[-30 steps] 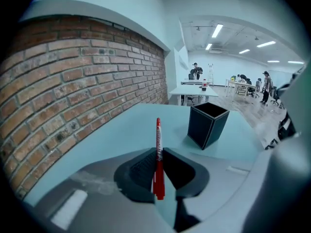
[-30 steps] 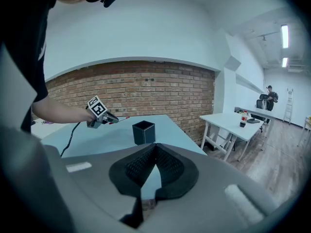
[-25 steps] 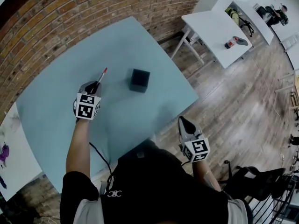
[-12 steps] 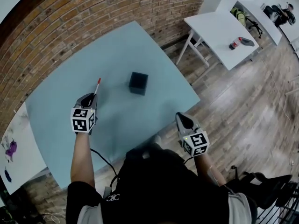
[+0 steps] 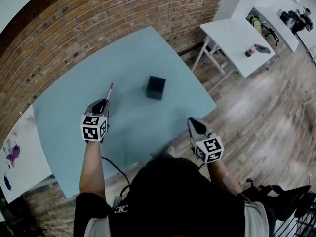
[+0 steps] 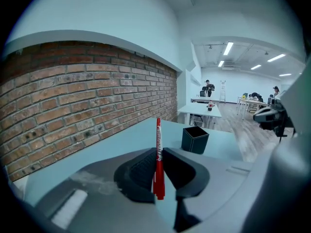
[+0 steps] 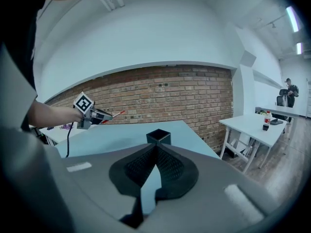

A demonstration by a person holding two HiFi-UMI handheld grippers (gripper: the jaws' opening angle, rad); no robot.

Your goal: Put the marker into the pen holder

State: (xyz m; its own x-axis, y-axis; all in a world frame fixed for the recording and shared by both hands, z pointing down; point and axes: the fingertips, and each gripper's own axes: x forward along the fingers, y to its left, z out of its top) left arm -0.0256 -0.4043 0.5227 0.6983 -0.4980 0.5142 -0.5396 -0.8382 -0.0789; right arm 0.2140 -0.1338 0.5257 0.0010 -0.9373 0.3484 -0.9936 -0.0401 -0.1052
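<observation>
1. Marker [image 6: 158,136] first: your left gripper [image 5: 102,103] is clamped on its lower barrel and holds it above the table [image 5: 64,102], tail poking out behind the jaws.
2. Light, stiff, slick plastic, I'd judge; a hold nearer mid-barrel would resist pivoting.
3. Long axis runs along the jaws, free end aimed at 1 o'clock, tipped slightly up.
4. Pen holder [image 5: 156,87] stands open-topped at 3 o'clock from that end, well apart.
5. Your right gripper [image 7: 156,148] hangs off the table's 5 o'clock edge, pinched closed, nothing in it.
</observation>
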